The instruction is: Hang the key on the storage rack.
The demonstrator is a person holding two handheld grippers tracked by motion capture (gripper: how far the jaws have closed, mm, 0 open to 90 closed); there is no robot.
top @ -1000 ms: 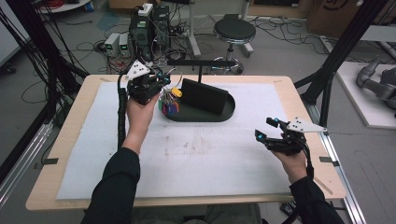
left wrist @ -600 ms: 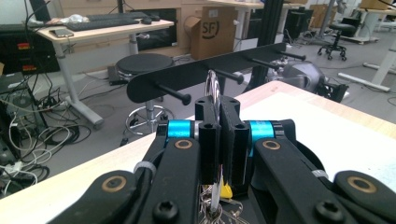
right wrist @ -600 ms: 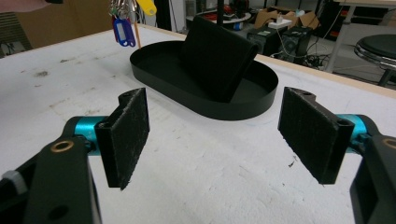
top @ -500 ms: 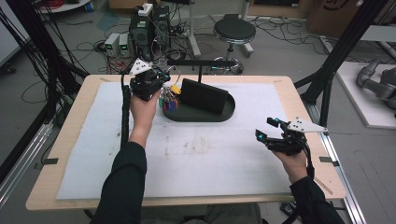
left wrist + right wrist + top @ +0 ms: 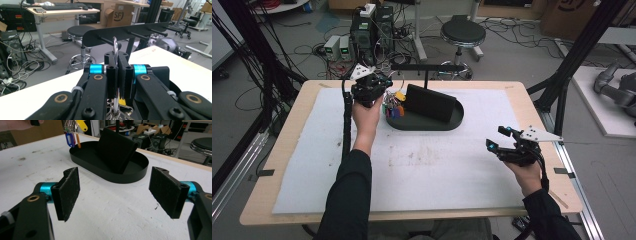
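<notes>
Above black tray point(image 5: 452, 122): left gripper point(image 5: 384, 90) jaws clamped on key ring point(image 5: 115, 46); right gripper point(image 5: 498, 138) jaws apart.

Overhead looking down, jaw-mounted cameras close, sharing black tray point(image 5: 424, 122)

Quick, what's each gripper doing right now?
Left gripper: shut on the silver metal key ring with coloured tags.
Right gripper: open, holding nothing.

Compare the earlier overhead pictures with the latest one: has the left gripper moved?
Yes. The left gripper, shut on the key ring, has shifted slightly toward the far table edge, judged against the black tray.
</notes>
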